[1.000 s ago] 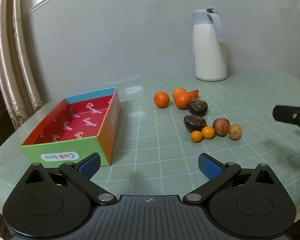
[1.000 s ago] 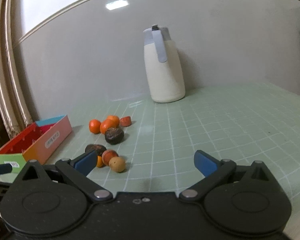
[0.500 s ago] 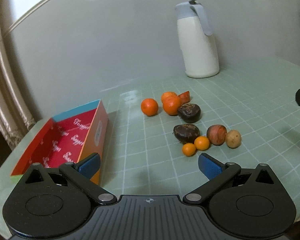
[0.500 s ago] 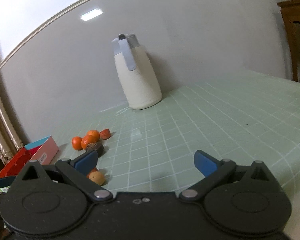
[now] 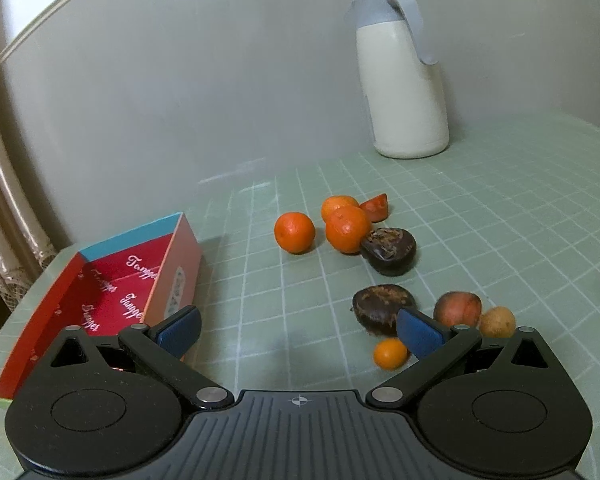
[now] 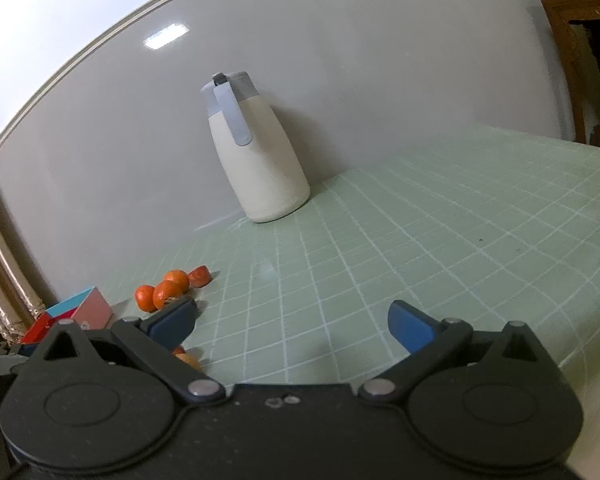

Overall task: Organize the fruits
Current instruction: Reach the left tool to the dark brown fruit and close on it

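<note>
The fruits sit loose on the green grid table (image 5: 500,216): three oranges (image 5: 294,232), two dark wrinkly ones (image 5: 388,250), a reddish one (image 5: 457,308), all right of the empty red box (image 5: 112,300). The left gripper (image 5: 298,326) and right gripper (image 6: 292,320) are both spread wide, holding nothing. The left's blue pad (image 5: 418,332) partly covers the small orange fruit (image 5: 390,354).

A: Surface?
B: Table (image 5: 500,208) under a pale green cloth with a white grid. Back edge meets a grey wall.
A: What sits on it?
B: Cream jug (image 5: 404,80) with grey lid, at the back by the wall. Open red box (image 5: 112,300) on the left, nothing inside. Loose fruit mid-table: three oranges (image 5: 295,232) and a red wedge (image 5: 376,207) in one cluster, touching a dark fruit (image 5: 389,251).
A: Nearer?
B: Second dark fruit (image 5: 380,307), small orange one (image 5: 389,354), reddish one (image 5: 457,307), tan one (image 5: 497,322), bunched close.
</note>
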